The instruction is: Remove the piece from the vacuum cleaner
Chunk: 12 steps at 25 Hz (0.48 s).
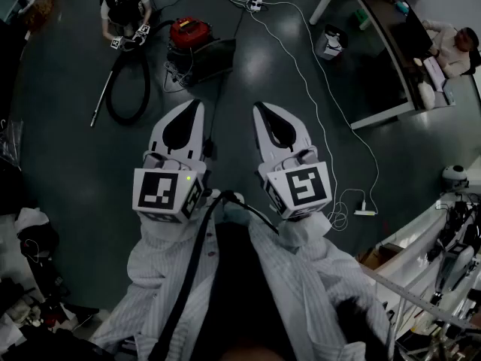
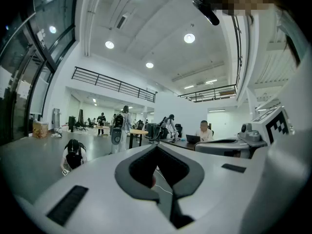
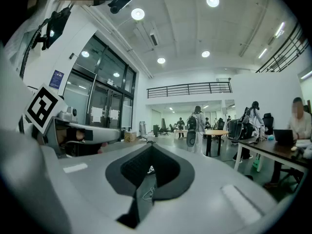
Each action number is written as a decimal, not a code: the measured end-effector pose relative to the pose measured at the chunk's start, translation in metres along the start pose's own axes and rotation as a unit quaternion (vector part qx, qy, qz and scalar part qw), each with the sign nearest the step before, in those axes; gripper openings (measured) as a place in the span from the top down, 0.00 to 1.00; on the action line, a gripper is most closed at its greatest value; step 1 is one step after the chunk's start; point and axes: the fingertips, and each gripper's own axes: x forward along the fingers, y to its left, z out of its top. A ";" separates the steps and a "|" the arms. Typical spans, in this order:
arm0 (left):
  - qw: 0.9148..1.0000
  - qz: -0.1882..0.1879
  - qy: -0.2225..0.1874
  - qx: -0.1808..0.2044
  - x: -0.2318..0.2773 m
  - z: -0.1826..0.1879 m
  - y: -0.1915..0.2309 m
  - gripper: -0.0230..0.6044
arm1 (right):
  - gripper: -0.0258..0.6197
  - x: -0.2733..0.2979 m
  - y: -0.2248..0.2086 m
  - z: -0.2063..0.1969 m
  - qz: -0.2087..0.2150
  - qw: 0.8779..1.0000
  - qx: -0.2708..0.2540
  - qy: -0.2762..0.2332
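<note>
- Left tool (image 1: 197, 104): smooth white plastic shell, teardrop-shaped, with a dark padded cut-out down the middle and a cube of black-and-white square markers at the rear. Jaws pressed together, clenched on nothing.
- Right tool (image 1: 260, 105): same white shell, same dark cut-out, same marker cube. Likewise clenched, with nothing between the jaws.
- Both held side by side, just apart, tips pointing forward over the floor (image 1: 301, 149), carried on pale striped sleeves (image 1: 161, 273).
- Vacuum cleaner (image 1: 189, 31): boxy, glossy red top, sitting on the floor well ahead of both tools and touched by neither.
- Black hose (image 1: 146, 81) curled in an oval loop to its left, with a thin straight metal wand (image 1: 101, 104) lying across the loop's left edge.
- Floor dark and glossy, crossed by a thin white cable (image 1: 319, 89).
</note>
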 end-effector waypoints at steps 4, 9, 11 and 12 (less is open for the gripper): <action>1.000 0.001 0.002 0.000 -0.001 -0.002 0.000 0.96 | 0.96 -0.001 0.005 -0.001 0.011 1.000 0.000 -0.006; 1.000 0.005 0.004 0.001 0.001 -0.002 0.000 0.96 | 0.96 -0.002 0.001 -0.002 0.011 1.000 0.003 -0.008; 1.000 0.010 0.006 -0.001 0.003 -0.004 0.001 0.96 | 0.96 -0.004 -0.005 -0.002 0.004 1.000 0.007 -0.008; 1.000 0.012 0.007 -0.001 0.005 -0.005 0.002 0.96 | 0.96 -0.004 -0.009 -0.002 0.000 1.000 0.009 -0.009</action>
